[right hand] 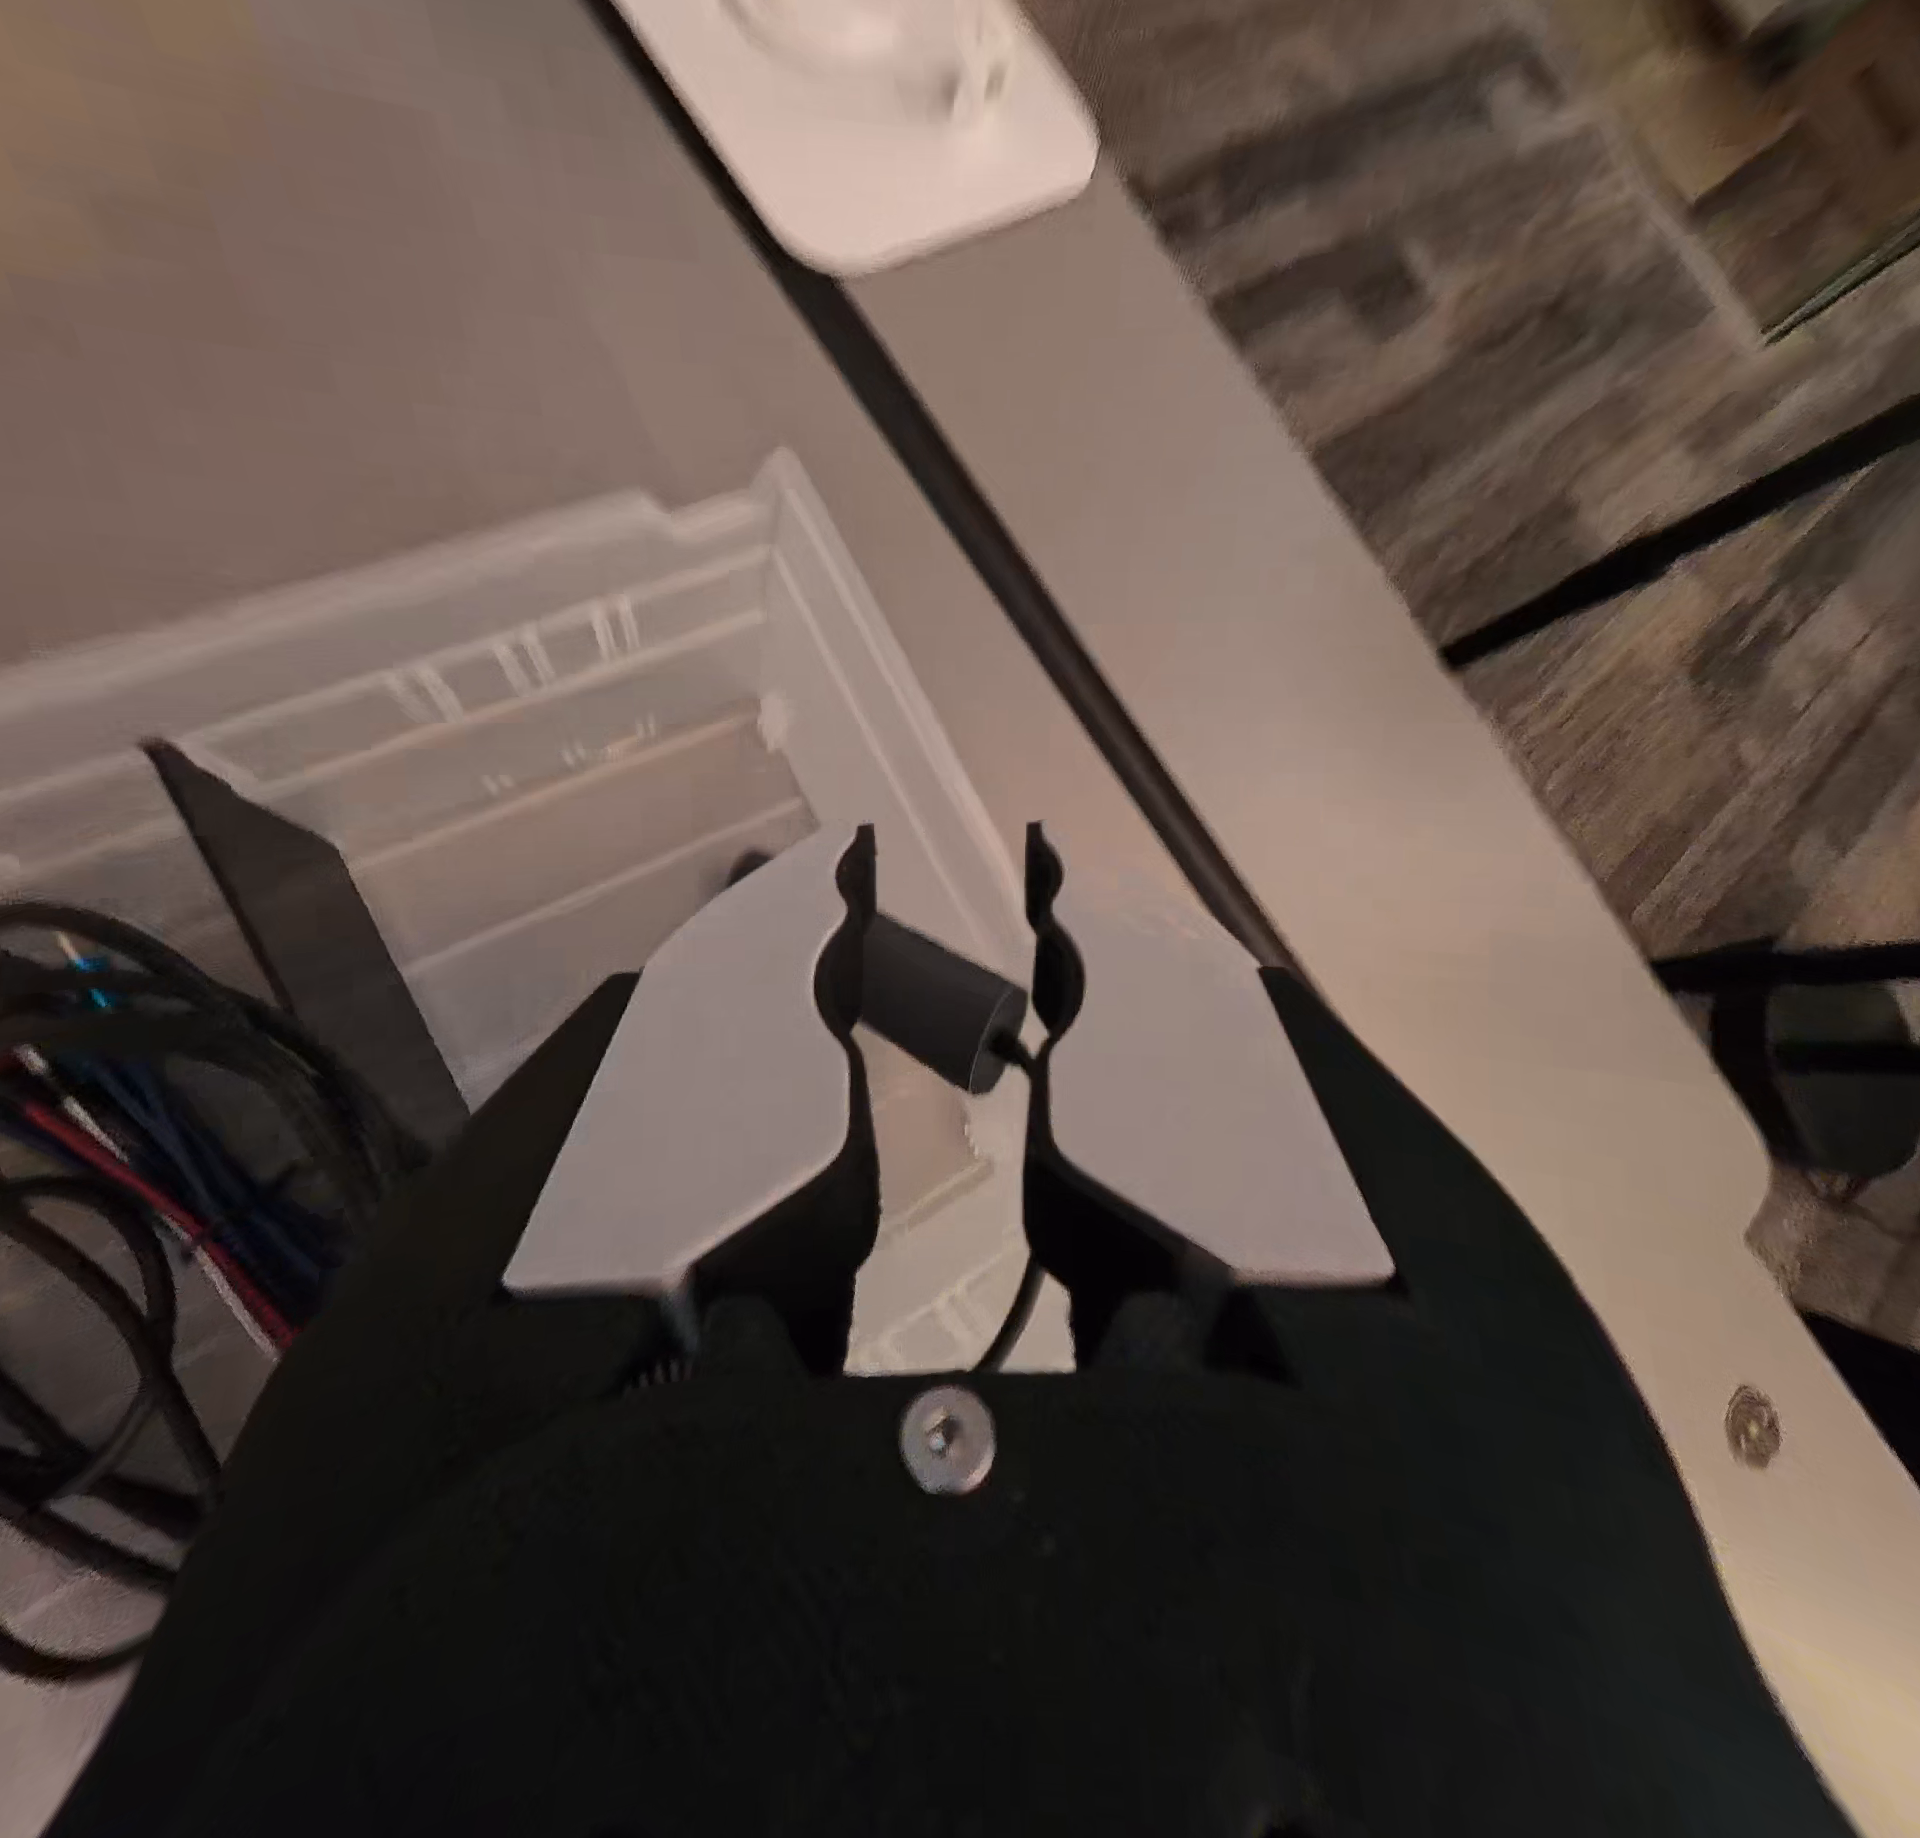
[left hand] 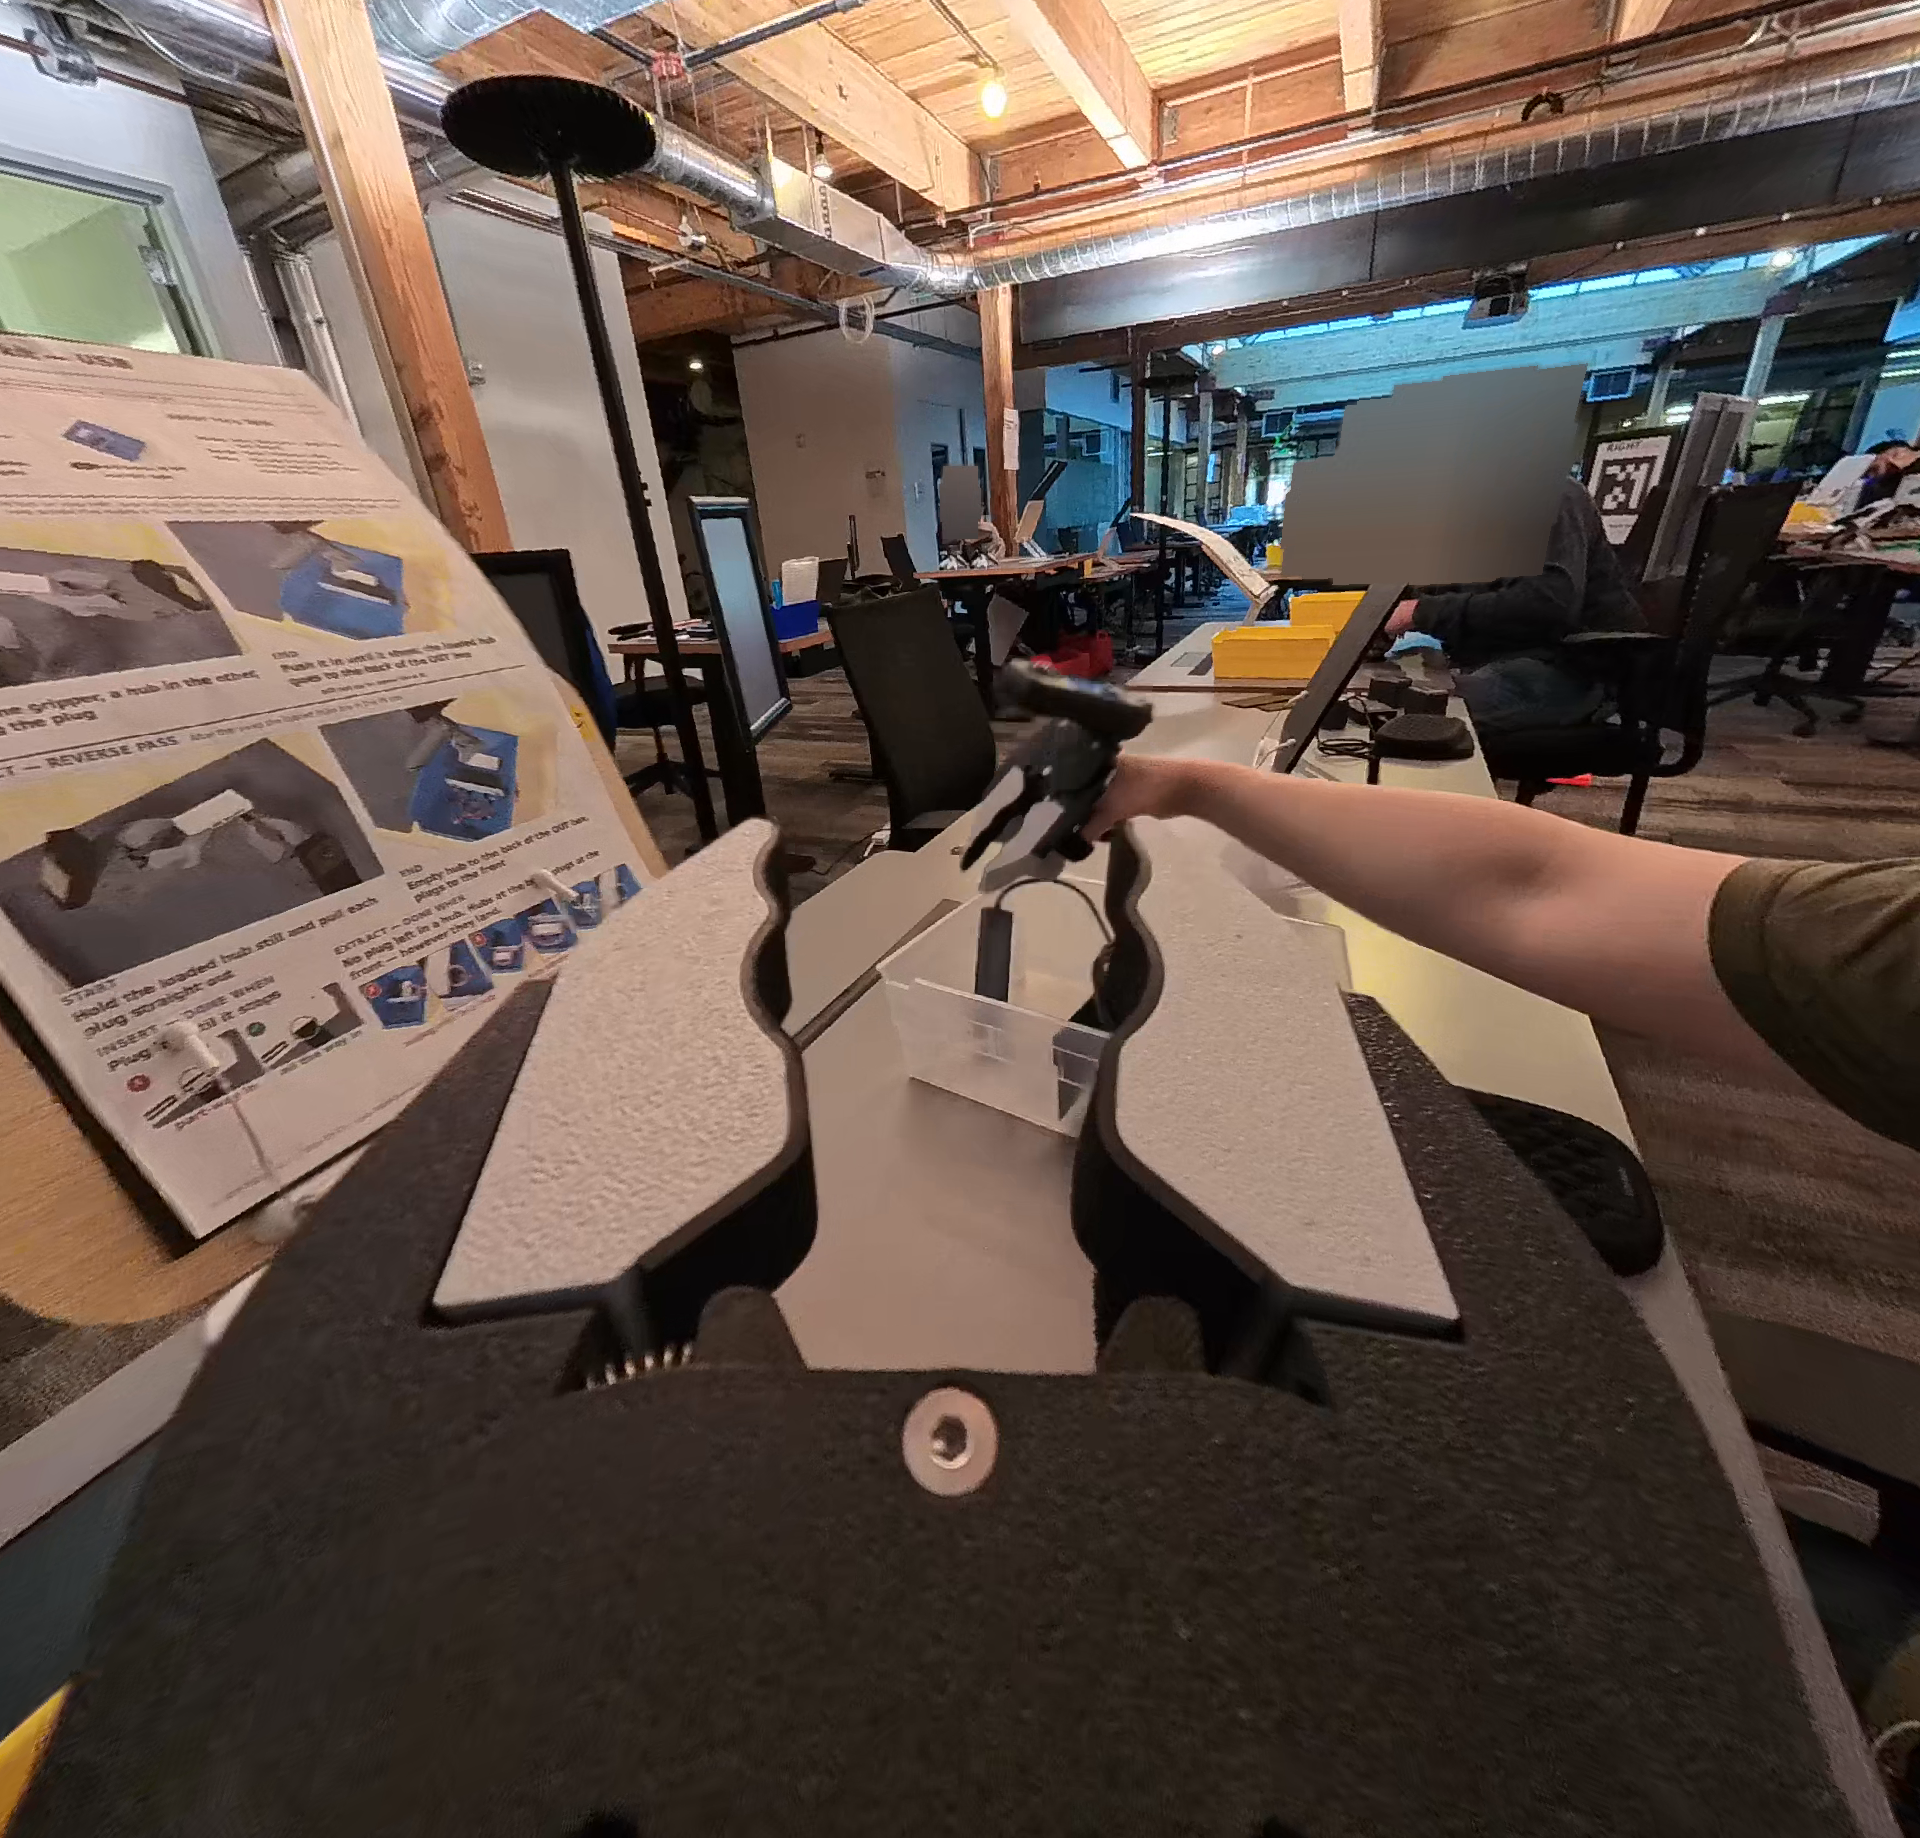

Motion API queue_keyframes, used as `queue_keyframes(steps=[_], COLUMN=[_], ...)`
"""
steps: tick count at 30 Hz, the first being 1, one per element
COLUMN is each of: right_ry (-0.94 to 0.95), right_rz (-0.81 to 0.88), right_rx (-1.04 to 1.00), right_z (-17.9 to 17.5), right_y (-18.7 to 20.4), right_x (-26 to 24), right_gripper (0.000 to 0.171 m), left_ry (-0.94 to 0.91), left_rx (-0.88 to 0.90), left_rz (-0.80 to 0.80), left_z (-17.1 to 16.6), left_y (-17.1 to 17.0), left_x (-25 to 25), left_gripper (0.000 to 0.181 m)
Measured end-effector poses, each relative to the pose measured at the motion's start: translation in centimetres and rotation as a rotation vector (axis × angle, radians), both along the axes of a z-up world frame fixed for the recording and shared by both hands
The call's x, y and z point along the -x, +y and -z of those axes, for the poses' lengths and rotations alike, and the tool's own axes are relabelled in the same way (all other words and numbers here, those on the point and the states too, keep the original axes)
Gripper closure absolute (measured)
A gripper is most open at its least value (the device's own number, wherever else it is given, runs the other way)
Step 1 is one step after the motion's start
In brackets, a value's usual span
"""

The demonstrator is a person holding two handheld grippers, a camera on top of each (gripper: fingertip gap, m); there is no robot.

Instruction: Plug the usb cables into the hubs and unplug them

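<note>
The left tongs [left hand: 940, 915], with grainy grey plates and wavy black edges, gape wide and empty above the smooth grey table [left hand: 914, 1227]. The right tongs [right hand: 945, 915] pinch the thin cable of a matte dark, bar-shaped hub [right hand: 940, 999] dangling over the clear ribbed plastic bin [right hand: 582, 749] near the table's edge.

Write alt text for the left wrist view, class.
The open left gripper hovers over a grey table, empty. Ahead, the right gripper dangles a slim black USB hub by its cable above a clear plastic bin; an instruction poster stands left.
</note>
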State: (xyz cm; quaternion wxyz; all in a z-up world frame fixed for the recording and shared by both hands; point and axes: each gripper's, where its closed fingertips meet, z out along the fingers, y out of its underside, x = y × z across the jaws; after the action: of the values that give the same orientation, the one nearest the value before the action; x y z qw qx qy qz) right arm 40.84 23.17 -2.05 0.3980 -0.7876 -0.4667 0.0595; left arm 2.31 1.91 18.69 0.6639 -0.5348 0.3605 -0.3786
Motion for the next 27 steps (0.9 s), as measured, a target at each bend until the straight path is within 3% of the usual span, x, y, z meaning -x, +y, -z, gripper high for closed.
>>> queue_keyframes(steps=[3,6,10,18,22,25,27], right_ry=[0.213,0.551,0.791,0.734,0.663,0.729,0.755], right_rz=[-0.043,-0.127,-0.217,-0.352,-0.337,-0.367,-0.366], right_rx=[-0.176,-0.328,-0.489,-0.528,-0.53,-0.521,-0.532], right_z=[-6.2,-13.4,-18.5,-19.4,-18.3,-19.1,-19.8], right_y=[-1.1,-5.0,-11.0,-15.8,-16.1,-16.5,-16.3], right_x=[3.3,8.1,12.9,18.9,18.1,17.3,16.5], right_gripper=[0.139,0.124,0.116,0.109,0.109,0.109,0.109], left_ry=[0.03,0.123,0.349,0.648,0.927,1.095,1.229], left_rx=[-0.013,-0.022,0.052,0.08,0.131,0.19,0.138], left_rz=[-0.115,-0.332,-0.545,-0.482,-0.514,-0.483,-0.48], left_z=[0.1,1.0,4.7,12.4,18.2,21.2,22.4], left_y=[1.2,3.4,5.8,9.0,11.5,13.1,14.1], left_x=[2.1,5.9,10.9,11.4,11.5,11.2,11.7], left_gripper=[0.124,0.124,0.129,0.131,0.127,0.13,0.125])
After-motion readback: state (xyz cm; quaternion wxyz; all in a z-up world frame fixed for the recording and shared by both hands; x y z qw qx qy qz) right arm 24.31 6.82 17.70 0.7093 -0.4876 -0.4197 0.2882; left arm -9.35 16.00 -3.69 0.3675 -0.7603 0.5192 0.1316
